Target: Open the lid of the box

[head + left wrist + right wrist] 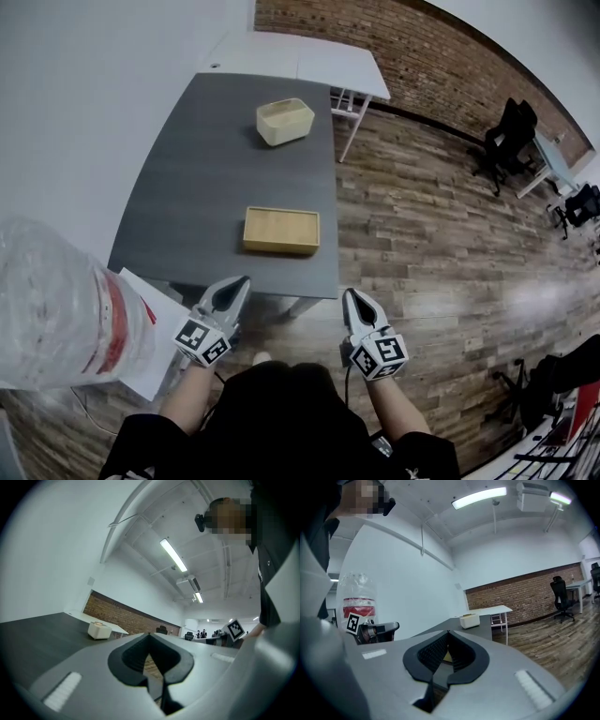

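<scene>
Two empty grippers, jaws together — left gripper (242, 281) and right gripper (349, 293) — hang short of the table (202, 187). The box (279, 249) sits closed near its front edge. Approach step — next, probably reach the lid (281, 228) and part the jaws.

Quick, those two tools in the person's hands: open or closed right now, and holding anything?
Left tool: closed, holding nothing.
Right tool: closed, holding nothing.

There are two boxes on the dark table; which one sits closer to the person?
The flat wooden box, near the table's front edge; the taller cream box sits far back.
</scene>
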